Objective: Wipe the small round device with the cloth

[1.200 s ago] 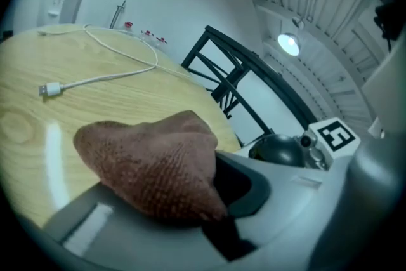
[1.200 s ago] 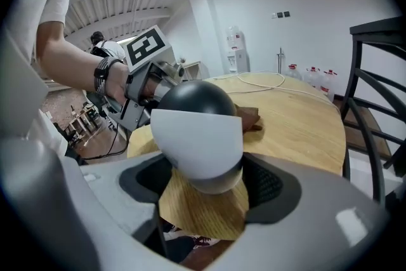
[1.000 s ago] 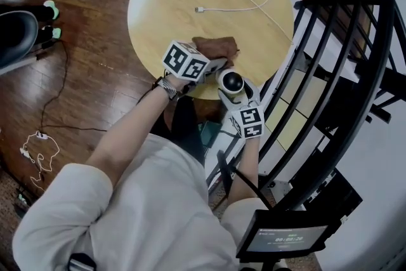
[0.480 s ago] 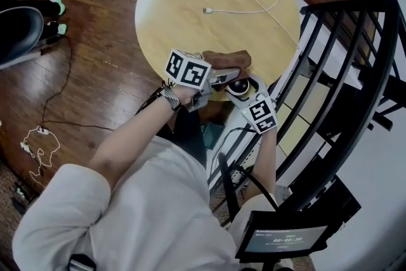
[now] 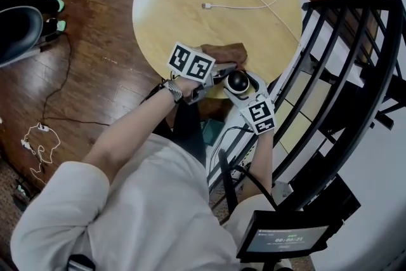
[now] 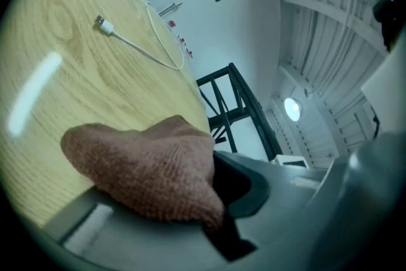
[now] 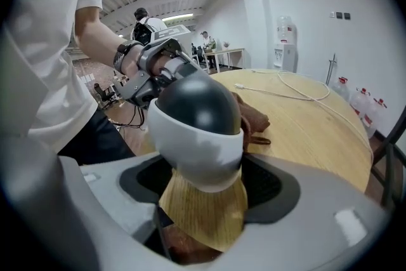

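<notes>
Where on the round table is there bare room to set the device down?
The wide bare wood of the table between the cable and the cloth, out to its left rim, is free. The near edge is crowded: left gripper with the cloth, right gripper with the device.

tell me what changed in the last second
The left hand-held gripper brought the cloth slightly closer to the small round device. Nothing was taken or released: the cloth stays in its jaws, the device stays in the right hand-held gripper, the white cable stays put on the table.
</notes>
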